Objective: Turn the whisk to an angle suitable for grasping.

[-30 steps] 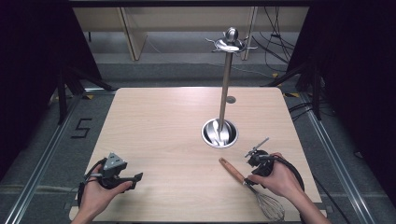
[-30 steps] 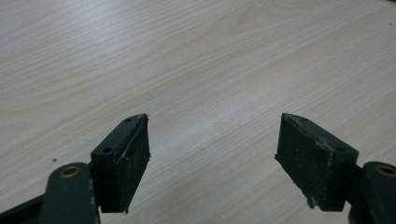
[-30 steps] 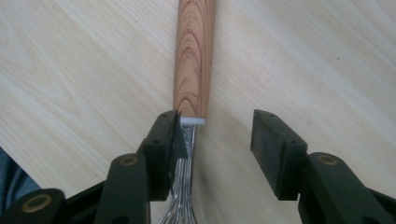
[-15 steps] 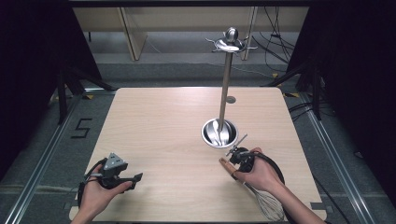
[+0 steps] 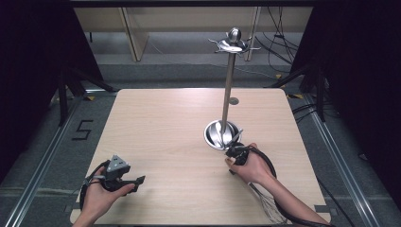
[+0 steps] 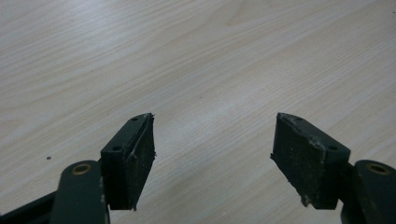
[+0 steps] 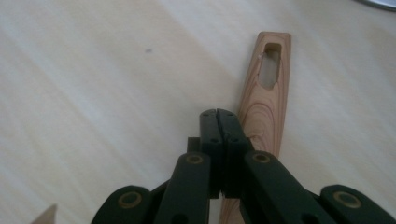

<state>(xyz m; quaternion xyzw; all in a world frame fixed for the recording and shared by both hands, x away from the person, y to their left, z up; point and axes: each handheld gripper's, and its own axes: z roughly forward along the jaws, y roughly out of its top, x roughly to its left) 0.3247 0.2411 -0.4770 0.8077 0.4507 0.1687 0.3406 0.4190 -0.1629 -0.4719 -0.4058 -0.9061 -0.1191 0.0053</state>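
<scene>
At the near left of the wooden worktop [image 5: 179,123], the person's left hand [image 5: 97,198] holds the left claw [image 5: 138,181] low over the wood, with a grey three-cornered plate [image 5: 117,164] on top of it and a black cable looping behind the hand. In the left gripper view the two black jaws of the left claw [image 6: 212,140] are spread wide apart, with nothing between them, only the pale wood grain of the worktop under them. The pads [image 6: 299,151] look worn and scratched at their edges.

Toward the right, a tall metal stand [image 5: 228,80] rises from a round shiny base [image 5: 221,135] that sits on the right half of the worktop. At its top there is a ring of small hooks under a round knob.

Just near of this base, the right hand [image 5: 253,168] holds the right claw [image 5: 232,152] close to the rim of the base. In the right gripper view the jaws of the right claw [image 7: 218,114] are pressed together, with nothing between them. Just beside them, to their right in that view, lies a wooden handle [image 7: 268,98] with a long hole near its end; I cannot tell if the claw touches it. In the high view, thin wires of a whisk [image 5: 267,208] show under the right forearm, at the near edge of the worktop.
</scene>
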